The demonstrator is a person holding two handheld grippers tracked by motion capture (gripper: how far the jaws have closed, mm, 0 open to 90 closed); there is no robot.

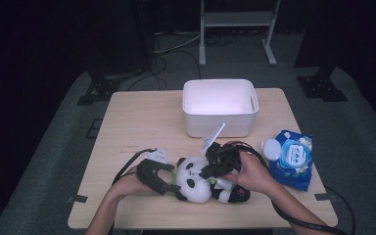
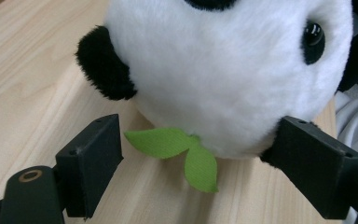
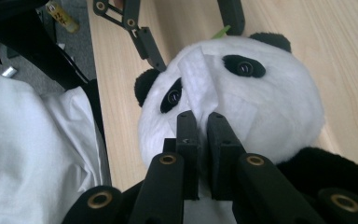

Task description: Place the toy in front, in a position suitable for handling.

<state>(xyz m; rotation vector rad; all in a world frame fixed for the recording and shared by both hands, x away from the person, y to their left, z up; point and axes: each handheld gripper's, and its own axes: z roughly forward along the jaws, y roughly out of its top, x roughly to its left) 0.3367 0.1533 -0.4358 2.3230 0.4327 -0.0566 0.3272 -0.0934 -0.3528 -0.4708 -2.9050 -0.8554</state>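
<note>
A panda plush lies near the front edge of the wooden table. My left gripper is open, with its jaws straddling the panda's head. One pad rests against the fur and the other stands apart, with the plush's green leaf between them. My right gripper is shut on a white wipe that lies over the panda's face between the eyes. The left gripper also shows behind the head in the right gripper view.
A white bin stands behind the panda at the table's middle back. A blue pack of wet wipes with its round lid flipped open lies at the right. Cables trail off the front edge.
</note>
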